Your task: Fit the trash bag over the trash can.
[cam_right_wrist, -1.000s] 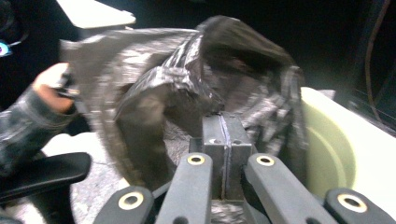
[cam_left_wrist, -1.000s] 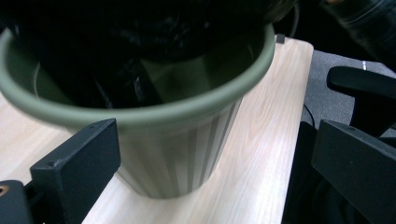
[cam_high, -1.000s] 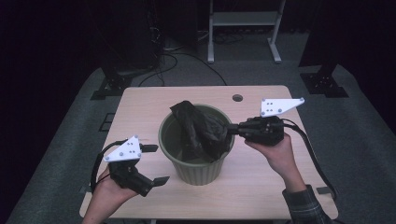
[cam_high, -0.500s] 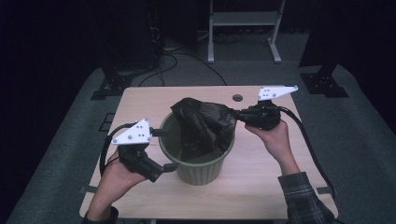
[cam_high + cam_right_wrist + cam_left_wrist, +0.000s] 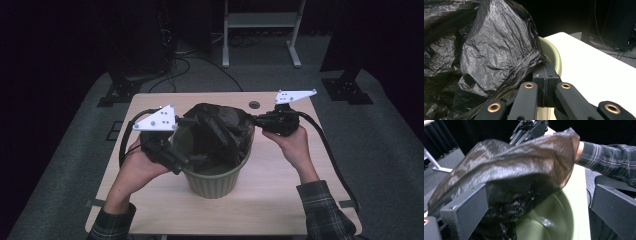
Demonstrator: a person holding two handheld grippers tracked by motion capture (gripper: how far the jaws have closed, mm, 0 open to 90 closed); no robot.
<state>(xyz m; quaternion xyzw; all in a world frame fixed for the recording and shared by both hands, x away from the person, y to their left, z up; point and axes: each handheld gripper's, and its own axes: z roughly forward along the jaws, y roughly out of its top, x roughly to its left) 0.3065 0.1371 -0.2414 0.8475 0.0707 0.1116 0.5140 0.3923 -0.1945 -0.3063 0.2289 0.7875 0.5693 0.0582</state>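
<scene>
Bag (image 5: 220,131) thin, limp, slippery film; my right gripper (image 5: 544,85) pinches its hem; left gripper (image 5: 536,202) spread wide; grab rim, not bulk.

Left gripper (image 5: 192,142) moved up from the near-left table edge to the left rim of the green bin (image 5: 215,177); jaws wide apart, one now against the black bag (image 5: 220,130). Right gripper (image 5: 257,119) shifted slightly away from the person, pinched tight on the bag's edge at the bin's right rim. Bag was bunched narrow inside the bin; now spread wider across the opening, stretched toward the left gripper. Left hand (image 5: 137,162) came forward alongside the bin.
</scene>
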